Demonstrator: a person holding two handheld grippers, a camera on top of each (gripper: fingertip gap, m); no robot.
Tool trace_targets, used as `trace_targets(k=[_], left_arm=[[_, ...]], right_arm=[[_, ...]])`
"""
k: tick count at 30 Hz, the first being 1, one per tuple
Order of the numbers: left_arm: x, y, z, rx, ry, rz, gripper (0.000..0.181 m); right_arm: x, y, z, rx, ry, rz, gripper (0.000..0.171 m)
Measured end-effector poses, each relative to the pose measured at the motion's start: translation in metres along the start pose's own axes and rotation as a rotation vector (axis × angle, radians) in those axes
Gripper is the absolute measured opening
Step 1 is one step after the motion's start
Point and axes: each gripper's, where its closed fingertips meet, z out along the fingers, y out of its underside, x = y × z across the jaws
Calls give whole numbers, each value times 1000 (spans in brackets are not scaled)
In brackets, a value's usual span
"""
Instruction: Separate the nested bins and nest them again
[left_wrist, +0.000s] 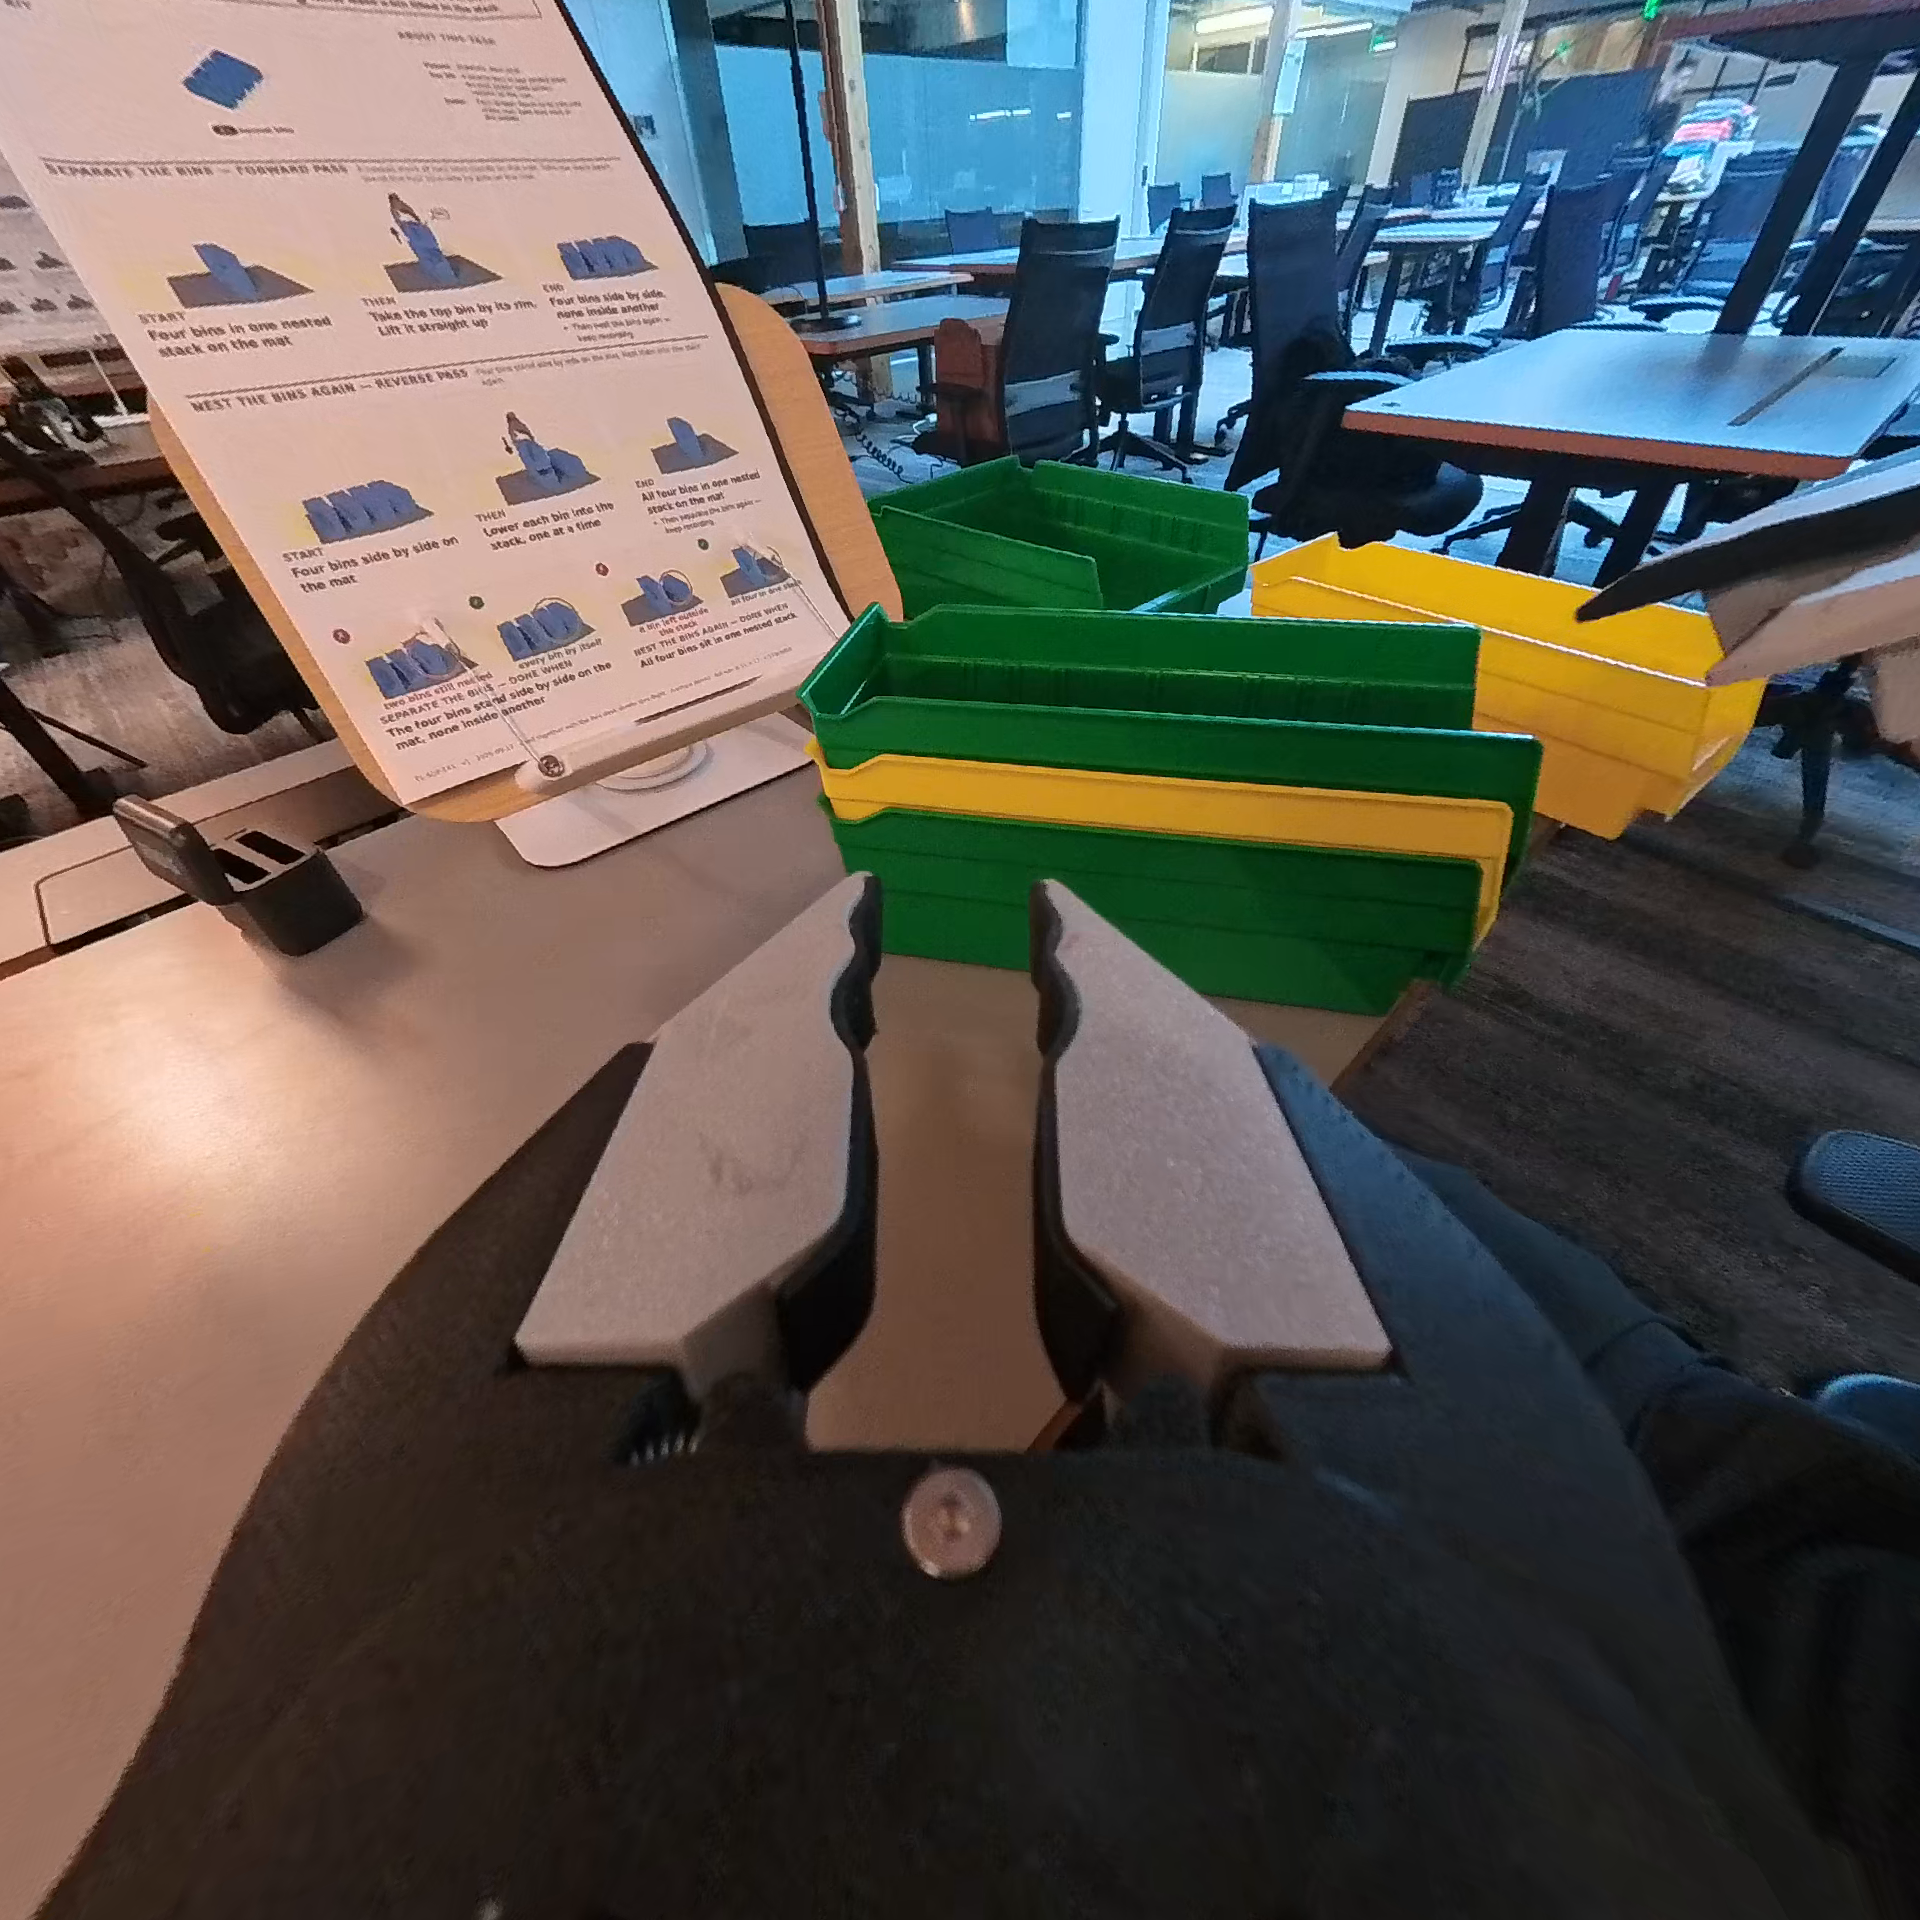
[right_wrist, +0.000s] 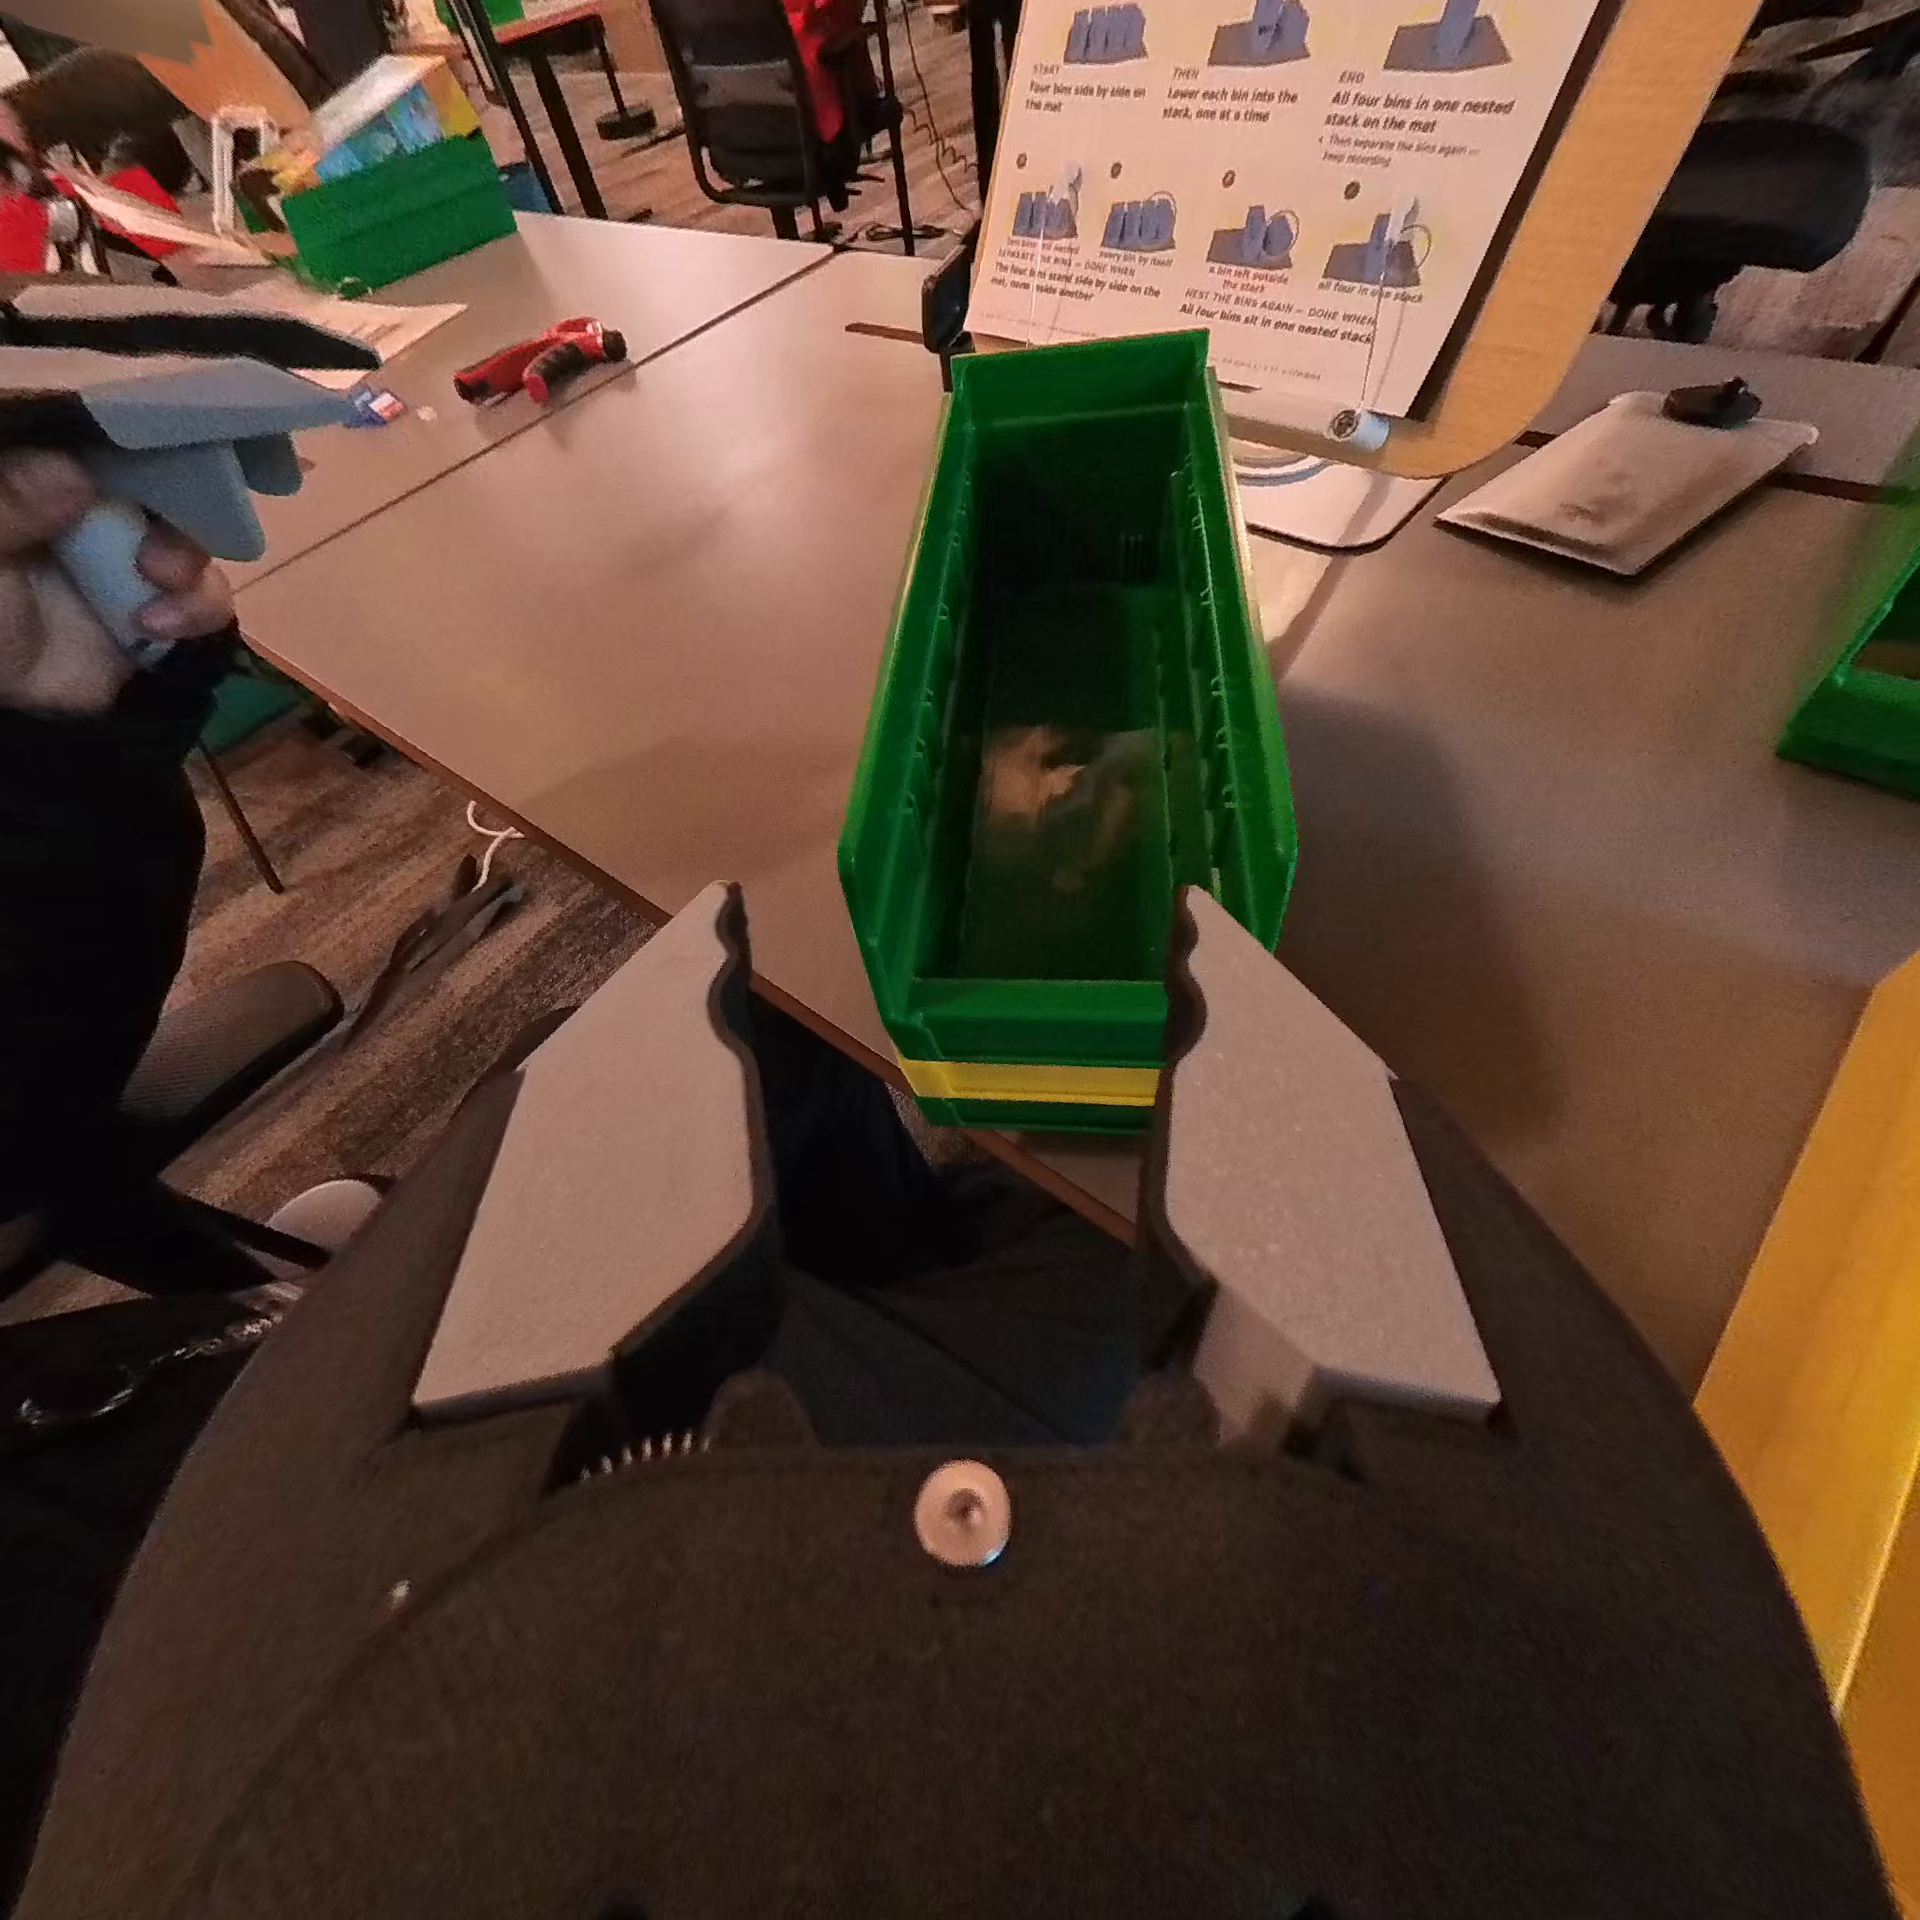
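A nested stack of three bins (left_wrist: 1143, 810) stands near the table's edge: green on top, yellow in the middle, green at the bottom. In the right wrist view the stack (right_wrist: 1060, 675) is seen end-on, with the top bin empty. A single yellow bin (left_wrist: 1507, 665) lies to the right of the stack, and a single green bin (left_wrist: 1060, 530) lies behind it. My left gripper (left_wrist: 956, 935) is open and empty, just in front of the stack's long side. My right gripper (right_wrist: 961, 935) is open wide and empty at the stack's near end, with its right fingertip (right_wrist: 1195, 935) over the stack's corner.
An instruction board (left_wrist: 436, 416) on a white stand stands at the back left. A small black holder (left_wrist: 249, 883) sits on the table. In the right wrist view, a grey pad (right_wrist: 1621, 478) lies behind the stack, and a red tool (right_wrist: 540, 358) and another green bin (right_wrist: 395, 208) lie far left. The table edge (right_wrist: 520, 810) runs close by.
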Motion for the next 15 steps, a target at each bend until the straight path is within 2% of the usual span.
trace_targets(k=[3, 7, 11, 15], left_arm=[[0, 0, 0, -3, 0, 3, 26], [1, 1, 1, -4, 1, 4, 26], [1, 0, 1, 0, -1, 3, 25], [1, 1, 2, -3, 1, 4, 25]], right_arm=[[2, -2, -1, 17, -2, 14, 80], [5, -3, -1, 34, -12, 49, 93], [9, -2, 0, 27, 9, 45, 85], [9, -2, 1, 26, 19, 38, 87]])
